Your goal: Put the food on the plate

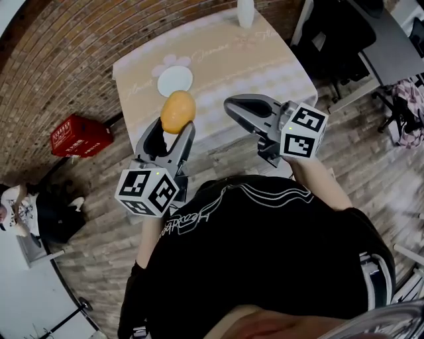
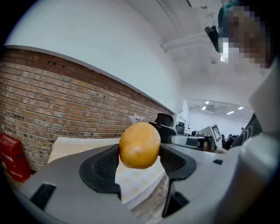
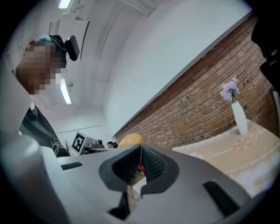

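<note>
A round orange-yellow food item (image 1: 178,111) (image 2: 139,145) is clamped in my left gripper (image 1: 174,127) (image 2: 140,162), held in the air just short of the table's near edge. Beyond it, a small white plate (image 1: 175,80) lies on the beige tablecloth (image 1: 232,59). My right gripper (image 1: 233,108) (image 3: 141,165) hovers to the right of the food, over the table's near edge, its jaws pressed together on nothing. In the right gripper view the food (image 3: 130,140) peeks over the jaws.
A white vase (image 1: 246,12) (image 3: 239,117) with flowers stands at the table's far edge. A red crate (image 1: 79,136) (image 2: 10,156) sits on the wood floor to the left, near the brick wall. A person (image 1: 20,208) sits at far left. Dark chairs (image 1: 338,40) stand right of the table.
</note>
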A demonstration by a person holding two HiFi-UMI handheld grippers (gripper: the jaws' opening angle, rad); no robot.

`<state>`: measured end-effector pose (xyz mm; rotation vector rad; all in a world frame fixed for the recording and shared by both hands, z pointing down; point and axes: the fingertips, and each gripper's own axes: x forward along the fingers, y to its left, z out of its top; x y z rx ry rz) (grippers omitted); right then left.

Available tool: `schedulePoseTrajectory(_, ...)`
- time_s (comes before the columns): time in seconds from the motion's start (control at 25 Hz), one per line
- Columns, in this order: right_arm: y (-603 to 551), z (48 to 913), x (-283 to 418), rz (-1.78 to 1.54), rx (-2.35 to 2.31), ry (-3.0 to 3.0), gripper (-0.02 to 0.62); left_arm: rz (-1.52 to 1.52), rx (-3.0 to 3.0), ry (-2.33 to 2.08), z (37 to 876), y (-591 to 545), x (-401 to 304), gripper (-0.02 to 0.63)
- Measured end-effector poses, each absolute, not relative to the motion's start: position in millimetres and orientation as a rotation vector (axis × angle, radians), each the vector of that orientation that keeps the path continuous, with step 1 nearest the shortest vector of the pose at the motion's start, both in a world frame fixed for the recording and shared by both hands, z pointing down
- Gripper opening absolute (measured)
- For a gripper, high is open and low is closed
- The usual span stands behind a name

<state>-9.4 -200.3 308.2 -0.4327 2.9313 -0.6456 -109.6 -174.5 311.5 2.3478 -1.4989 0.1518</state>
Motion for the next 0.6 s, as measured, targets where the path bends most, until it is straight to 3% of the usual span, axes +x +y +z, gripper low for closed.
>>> schedulePoseTrajectory(0.6,-275,338,-55,-0.731,-0.476,2.951,-0.003,0.153,2.260,-1.508,351,-260,-168,0.290)
